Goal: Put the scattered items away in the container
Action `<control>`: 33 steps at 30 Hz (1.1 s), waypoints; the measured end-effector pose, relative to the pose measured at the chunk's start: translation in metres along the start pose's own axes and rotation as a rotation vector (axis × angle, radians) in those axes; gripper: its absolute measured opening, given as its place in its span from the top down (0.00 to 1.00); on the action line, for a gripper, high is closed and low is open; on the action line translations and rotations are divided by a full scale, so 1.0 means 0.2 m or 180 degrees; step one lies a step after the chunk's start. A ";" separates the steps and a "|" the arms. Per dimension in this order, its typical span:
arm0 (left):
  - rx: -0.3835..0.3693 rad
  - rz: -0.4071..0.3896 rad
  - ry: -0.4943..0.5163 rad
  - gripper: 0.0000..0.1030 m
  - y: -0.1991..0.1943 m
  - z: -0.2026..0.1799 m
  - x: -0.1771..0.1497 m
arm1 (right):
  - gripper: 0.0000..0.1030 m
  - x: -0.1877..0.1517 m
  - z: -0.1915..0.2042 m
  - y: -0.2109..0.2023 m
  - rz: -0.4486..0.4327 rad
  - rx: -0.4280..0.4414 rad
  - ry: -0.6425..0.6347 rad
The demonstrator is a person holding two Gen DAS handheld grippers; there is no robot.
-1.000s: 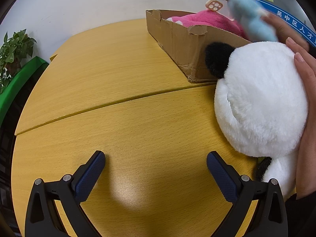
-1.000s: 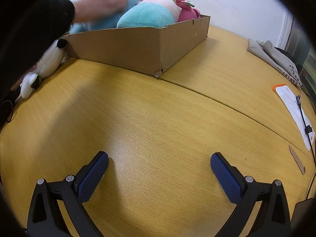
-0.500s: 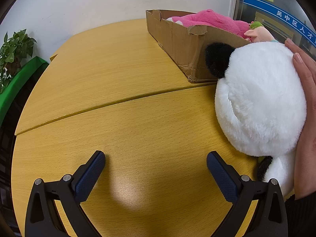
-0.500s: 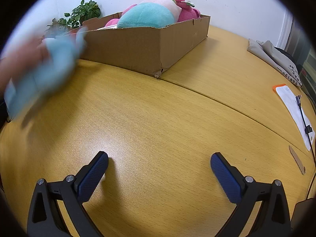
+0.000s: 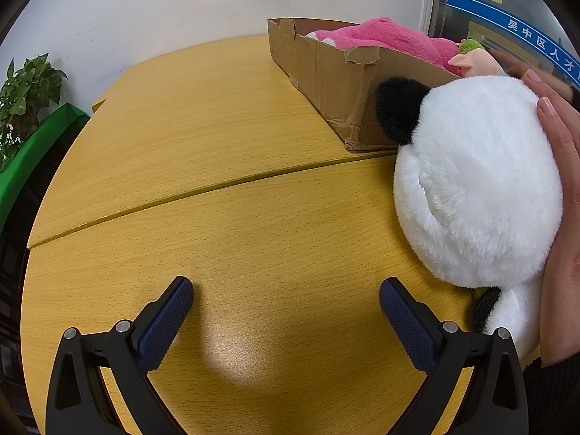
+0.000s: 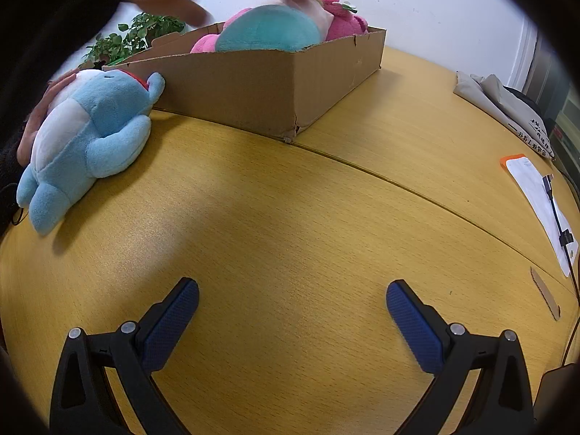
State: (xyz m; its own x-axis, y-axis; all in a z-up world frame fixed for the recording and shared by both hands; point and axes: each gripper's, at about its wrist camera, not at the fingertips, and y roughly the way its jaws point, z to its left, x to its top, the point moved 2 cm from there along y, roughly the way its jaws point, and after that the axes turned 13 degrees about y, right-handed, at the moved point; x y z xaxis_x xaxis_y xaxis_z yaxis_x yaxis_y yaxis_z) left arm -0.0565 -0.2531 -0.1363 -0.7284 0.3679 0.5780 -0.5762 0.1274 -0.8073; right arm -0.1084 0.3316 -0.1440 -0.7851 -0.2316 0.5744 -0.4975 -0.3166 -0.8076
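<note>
Peeking past a hand (image 5: pixel 558 195), the panda toy (image 5: pixel 478 188) hides its face; both tools, left tool (image 5: pixel 286 313) and right tool (image 6: pixel 293 313), gape wide, empty.

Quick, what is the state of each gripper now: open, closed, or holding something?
Left gripper: open, holding nothing, over the bare table.
Right gripper: open, holding nothing, apart from the blue plush.

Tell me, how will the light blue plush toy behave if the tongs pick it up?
The blue plush toy looks soft and stuffed, so it would probably squash between the pads and weigh little. Its limbs may flop. It lies flat on the table, so rolling seems unlikely.
</note>
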 end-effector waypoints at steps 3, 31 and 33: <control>0.0001 0.0000 -0.0001 0.00 0.00 0.00 0.00 | 0.00 0.00 0.00 0.00 0.0000 0.0000 0.0001; 0.0010 0.0003 -0.0013 0.00 -0.01 0.00 0.00 | 0.00 0.00 0.00 0.00 0.0001 0.0002 -0.0001; 0.0010 0.0003 -0.0014 0.00 -0.01 0.00 0.00 | 0.00 0.00 0.00 -0.01 0.0001 0.0002 -0.0001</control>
State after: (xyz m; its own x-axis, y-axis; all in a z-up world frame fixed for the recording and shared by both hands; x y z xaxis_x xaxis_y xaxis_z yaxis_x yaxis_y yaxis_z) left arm -0.0563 -0.2530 -0.1346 -0.7306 0.3639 0.5778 -0.5768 0.1241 -0.8074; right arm -0.1077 0.3327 -0.1435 -0.7852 -0.2319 0.5743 -0.4970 -0.3172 -0.8077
